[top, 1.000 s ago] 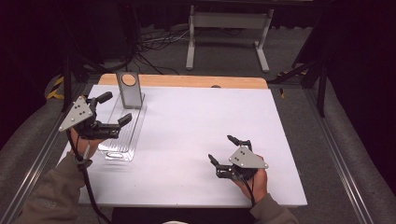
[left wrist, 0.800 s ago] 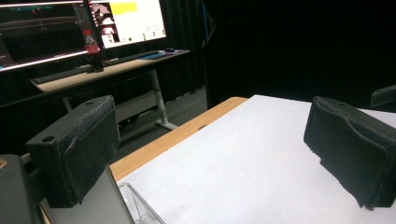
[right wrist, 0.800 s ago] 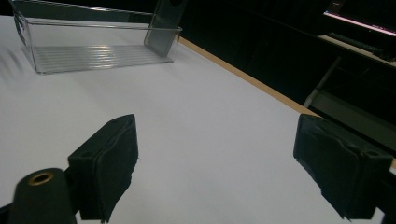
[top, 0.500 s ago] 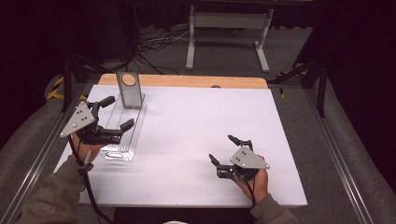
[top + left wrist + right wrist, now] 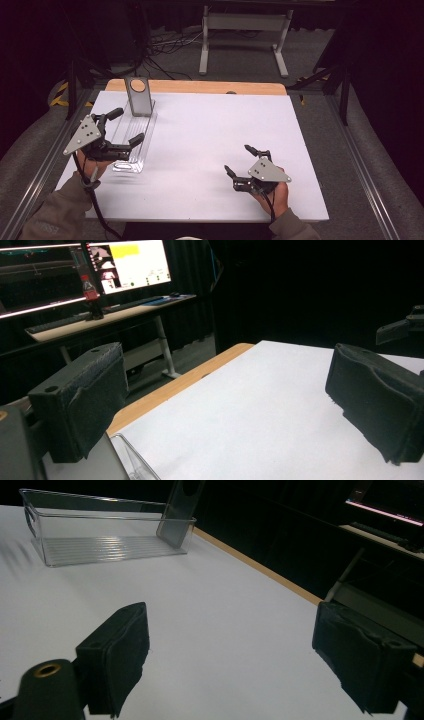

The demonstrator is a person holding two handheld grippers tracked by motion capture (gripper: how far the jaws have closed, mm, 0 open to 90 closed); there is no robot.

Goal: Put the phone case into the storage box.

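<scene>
the left gripper point(image 5: 126, 127) hangs over a clear plastic tray point(image 5: 134, 139) that lies along the left side of the white table point(image 5: 210, 150), its long side running away from the person. the jaws are spread wide and hold nothing: one jaw sits out past the tray's left wall, the other over its right wall near the middle of its length, so the tray lies between and under them. whether either jaw touches the plastic cannot be told from the high view. a grey metal plate point(image 5: 137, 96) with a round hole near its top stands tilted in the far end of the tray, leaning back over the far wall, a little beyond the left gripper. in the left gripper view a corner of the tray point(image 5: 135, 460) shows low down just beside the left-hand jaw, with bare white table between the two jaws. the right gripper point(image 5: 239, 161) rests low at the near right part of the table, well apart from the tray, its jaws also wide open and empty. in the right gripper view the tray point(image 5: 107, 530) sits far off at the upper left with the plate point(image 5: 180, 512) propped in its end. a wooden strip point(image 5: 200, 87) edges the far side of the table.
</scene>
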